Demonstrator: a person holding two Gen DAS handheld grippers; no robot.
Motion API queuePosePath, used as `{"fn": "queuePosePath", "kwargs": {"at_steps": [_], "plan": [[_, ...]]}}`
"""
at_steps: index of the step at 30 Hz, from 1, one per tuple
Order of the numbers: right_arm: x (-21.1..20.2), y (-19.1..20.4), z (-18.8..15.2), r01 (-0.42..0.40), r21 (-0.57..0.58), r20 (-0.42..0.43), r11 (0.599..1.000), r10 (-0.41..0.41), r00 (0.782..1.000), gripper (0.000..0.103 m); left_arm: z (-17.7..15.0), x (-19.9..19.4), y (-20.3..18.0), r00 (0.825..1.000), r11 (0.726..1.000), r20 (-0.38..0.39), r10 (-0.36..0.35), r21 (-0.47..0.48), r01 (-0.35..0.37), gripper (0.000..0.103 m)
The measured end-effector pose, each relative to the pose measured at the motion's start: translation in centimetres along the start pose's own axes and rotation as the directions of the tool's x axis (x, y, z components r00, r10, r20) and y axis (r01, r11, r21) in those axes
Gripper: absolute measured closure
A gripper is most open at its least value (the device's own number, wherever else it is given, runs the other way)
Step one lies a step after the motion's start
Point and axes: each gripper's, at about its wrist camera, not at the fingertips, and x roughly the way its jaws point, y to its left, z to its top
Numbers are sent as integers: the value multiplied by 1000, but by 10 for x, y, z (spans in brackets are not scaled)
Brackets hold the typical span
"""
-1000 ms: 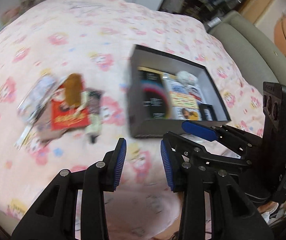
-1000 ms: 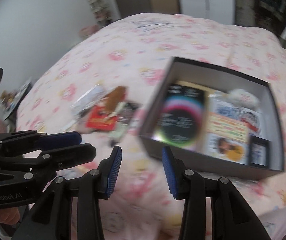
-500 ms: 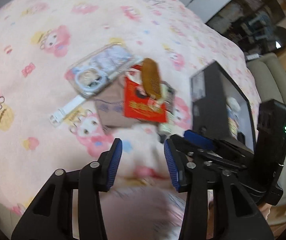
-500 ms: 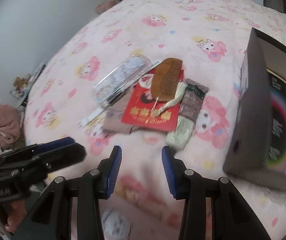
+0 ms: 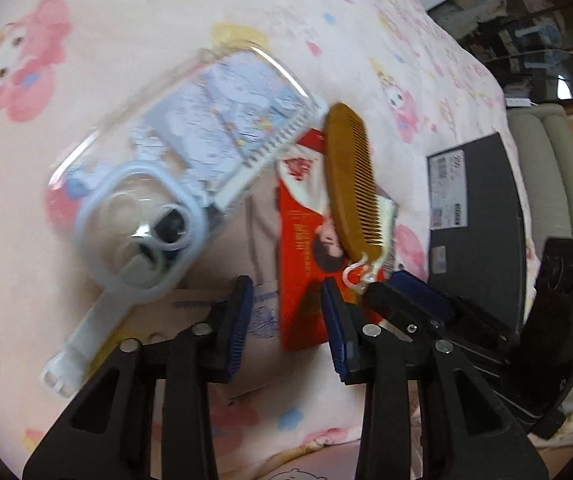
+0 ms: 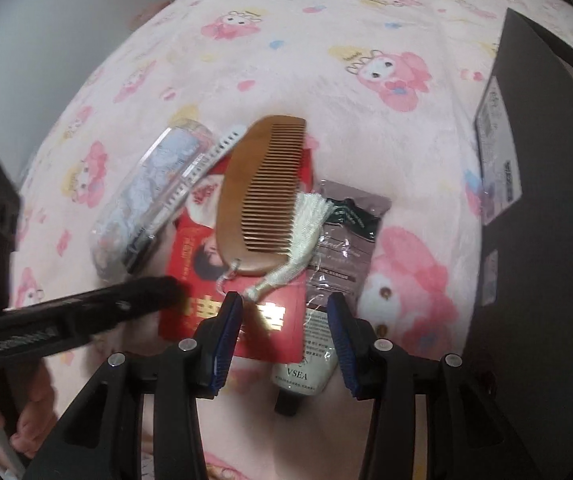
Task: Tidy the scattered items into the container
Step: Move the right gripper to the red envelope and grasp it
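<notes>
A pile of items lies on the pink bedspread. A wooden comb (image 6: 260,196) with a white tassel (image 6: 298,240) rests on a red packet (image 6: 242,280). It also shows in the left wrist view (image 5: 350,184). Beside it are a clear phone case (image 5: 174,184), a grey sachet (image 6: 346,240) and a white VSEA tube (image 6: 306,364). The black box (image 6: 542,200) stands to the right. My left gripper (image 5: 286,320) is open just before the red packet (image 5: 302,264). My right gripper (image 6: 282,336) is open over the packet's near edge and the tube.
A white strap (image 5: 86,332) and a beige card (image 5: 214,280) lie under the phone case. A grey sofa (image 5: 546,168) stands beyond the bed. The box's labelled side wall (image 5: 470,216) faces the pile.
Both grippers have swung away from the box and come down close to the pile. The items now fill the views. Both stay open.
</notes>
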Motion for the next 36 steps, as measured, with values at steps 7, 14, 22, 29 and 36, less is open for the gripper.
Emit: {"fn": "queuePosePath", "kwargs": {"at_steps": [7, 14, 22, 29, 36], "plan": [[-2, 4, -5, -87, -20, -25, 996, 86, 996, 63, -12, -15, -8, 1000, 999, 25, 11, 46, -12, 88], [-20, 27, -38, -256, -49, -88, 965, 251, 964, 66, -47, -41, -11, 1000, 994, 23, 11, 107, -14, 91], [-27, 19, -42, -105, -53, -21, 993, 104, 994, 65, -42, -43, 8, 999, 998, 49, 1, 58, -3, 84], [-7, -6, -26, -70, -2, -28, 998, 70, 997, 61, -10, -3, 8, 1000, 999, -22, 4, 47, -3, 68], [-9, -4, -26, -162, 5, -59, 987, 162, 985, 59, -24, -18, 2, 1000, 996, -11, 7, 87, -6, 94]]}}
